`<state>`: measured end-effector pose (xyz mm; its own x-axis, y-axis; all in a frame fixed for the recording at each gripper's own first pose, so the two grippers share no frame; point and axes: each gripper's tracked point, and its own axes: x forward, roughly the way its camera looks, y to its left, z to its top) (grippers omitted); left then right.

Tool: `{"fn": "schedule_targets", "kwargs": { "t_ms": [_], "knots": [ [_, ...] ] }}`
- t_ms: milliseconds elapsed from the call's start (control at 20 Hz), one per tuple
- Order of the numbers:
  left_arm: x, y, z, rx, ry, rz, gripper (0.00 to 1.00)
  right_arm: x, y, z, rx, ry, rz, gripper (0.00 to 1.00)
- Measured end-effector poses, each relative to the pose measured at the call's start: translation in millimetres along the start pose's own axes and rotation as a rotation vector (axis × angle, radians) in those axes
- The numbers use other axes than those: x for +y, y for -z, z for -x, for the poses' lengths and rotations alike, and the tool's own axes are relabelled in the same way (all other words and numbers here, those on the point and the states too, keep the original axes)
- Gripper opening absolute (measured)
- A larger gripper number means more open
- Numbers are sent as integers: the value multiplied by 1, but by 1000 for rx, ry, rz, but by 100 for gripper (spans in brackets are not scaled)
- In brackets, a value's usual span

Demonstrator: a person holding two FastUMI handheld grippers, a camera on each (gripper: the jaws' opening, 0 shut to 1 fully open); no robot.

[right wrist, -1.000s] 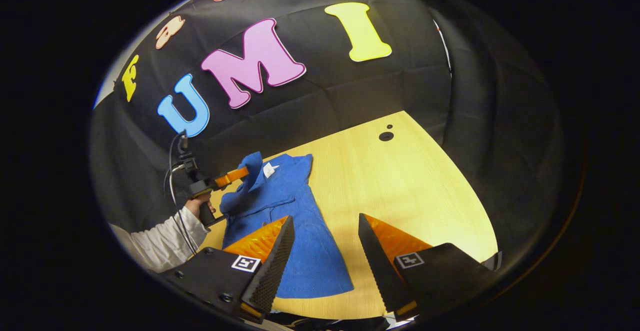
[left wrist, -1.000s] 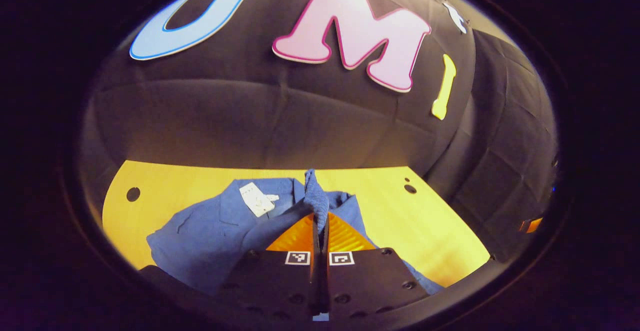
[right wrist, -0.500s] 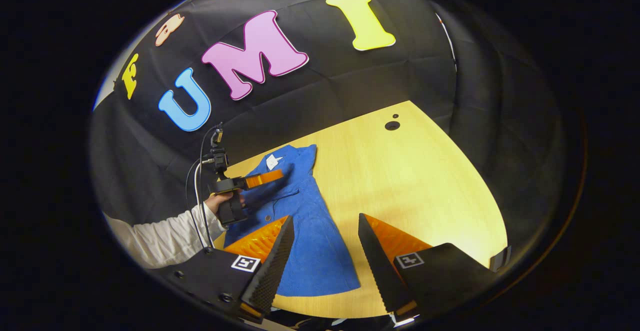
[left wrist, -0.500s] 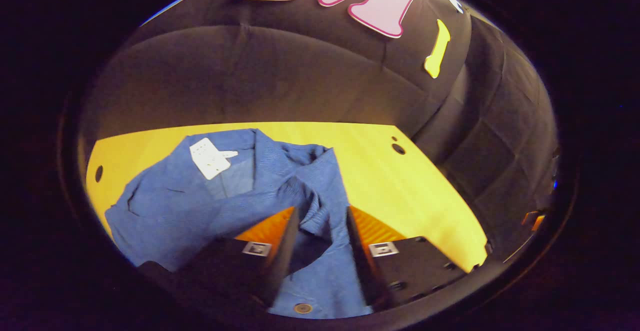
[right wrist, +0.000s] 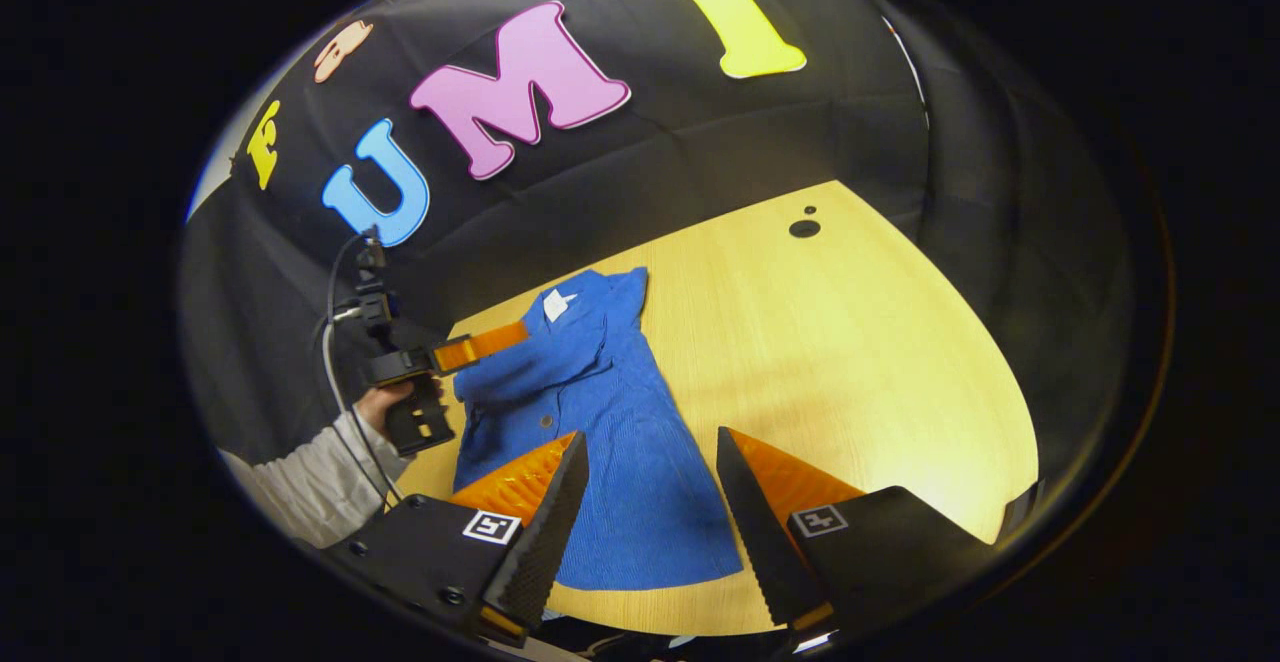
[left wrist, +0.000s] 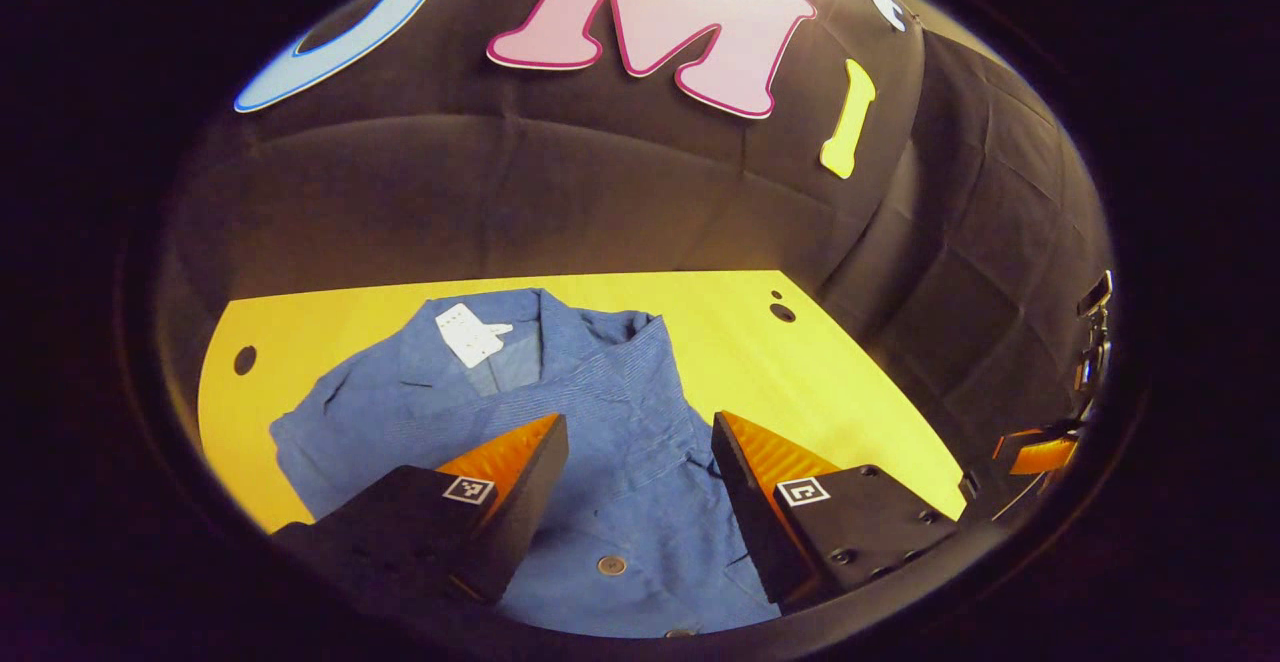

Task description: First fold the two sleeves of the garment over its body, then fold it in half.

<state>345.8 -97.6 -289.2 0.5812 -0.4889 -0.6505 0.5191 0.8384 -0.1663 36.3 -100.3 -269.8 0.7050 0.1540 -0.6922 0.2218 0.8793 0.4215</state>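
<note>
Blue garment [right wrist: 610,442] is lying flat on the worktop [right wrist: 850,362], long axis running from its collar by the booth wall to its hem near you. Your left gripper [left wrist: 635,487] and right gripper [right wrist: 650,512] are both hovering with jaws wide, holding nothing. The folded-in sleeve [left wrist: 560,397] is looking loosely laid; brushing it could be springing it open.

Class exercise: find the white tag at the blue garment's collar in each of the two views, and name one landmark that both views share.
Left gripper view: the white tag lies left of centre, at the garment's far end.
Right gripper view: the white tag is small, left of centre, above the left gripper.
Shared landmark: the round hole in the table.
</note>
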Motion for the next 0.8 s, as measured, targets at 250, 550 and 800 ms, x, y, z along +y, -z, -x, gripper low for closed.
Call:
{"fn": "schedule_targets", "kwargs": {
  "t_ms": [250, 550, 800],
  "knots": [
    [33, 103, 93, 152, -119, 144, 85, 3, 60, -37, 204, -2, 56, 83],
    [75, 261, 178, 419, -314, 243, 85, -26, 115, -64, 386, 100, 179, 73],
    [69, 306, 176, 511, -334, 375, 85, -54, 136, -69, 470, 212, 199, 84]
  ]
}}
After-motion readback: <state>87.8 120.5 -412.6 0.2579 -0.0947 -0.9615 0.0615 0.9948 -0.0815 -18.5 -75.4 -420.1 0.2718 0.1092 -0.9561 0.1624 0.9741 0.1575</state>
